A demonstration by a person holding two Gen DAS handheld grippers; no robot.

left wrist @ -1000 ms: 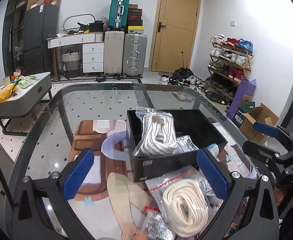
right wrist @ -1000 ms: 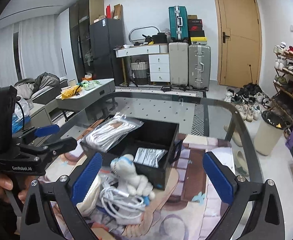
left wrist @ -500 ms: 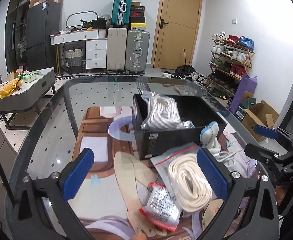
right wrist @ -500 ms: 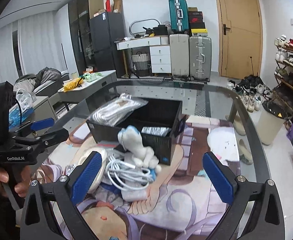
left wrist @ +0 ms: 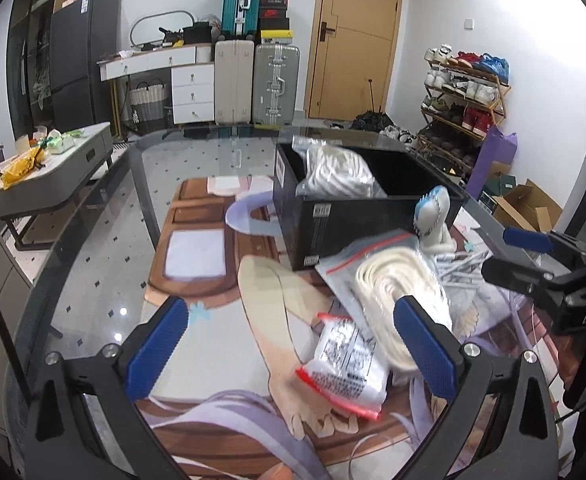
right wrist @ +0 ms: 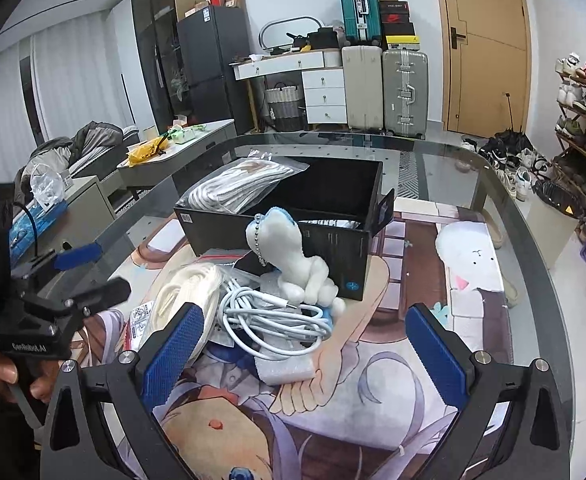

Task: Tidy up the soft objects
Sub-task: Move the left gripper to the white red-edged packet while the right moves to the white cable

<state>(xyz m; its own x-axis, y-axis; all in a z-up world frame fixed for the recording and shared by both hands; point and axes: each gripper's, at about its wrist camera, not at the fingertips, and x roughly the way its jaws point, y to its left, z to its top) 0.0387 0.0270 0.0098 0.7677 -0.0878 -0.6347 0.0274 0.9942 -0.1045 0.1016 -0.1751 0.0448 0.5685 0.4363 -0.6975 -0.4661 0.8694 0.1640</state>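
Observation:
A black box (left wrist: 345, 216) (right wrist: 333, 240) stands on the glass table; a bag of white rope (left wrist: 335, 172) (right wrist: 233, 188) leans in it. In front lie a bagged cream rope coil (left wrist: 397, 292) (right wrist: 185, 292), a small red-edged packet (left wrist: 345, 364), a white cable (right wrist: 269, 316) and a white-and-blue plush toy (left wrist: 433, 220) (right wrist: 293, 256). My left gripper (left wrist: 293, 344) is open and empty, just short of the packet. My right gripper (right wrist: 309, 356) is open and empty, just short of the cable; it also shows in the left wrist view (left wrist: 533, 256).
A printed mat (left wrist: 213, 264) (right wrist: 413, 360) covers the table (left wrist: 93, 280). A grey coffee table (left wrist: 53, 168) stands to the left, suitcases (left wrist: 253, 80) by the far wall, a shoe rack (left wrist: 461, 96) to the right.
Both grippers have pulled back and lower from the box, so the pile of soft items now sits closer between the fingers. Both stay open and empty.

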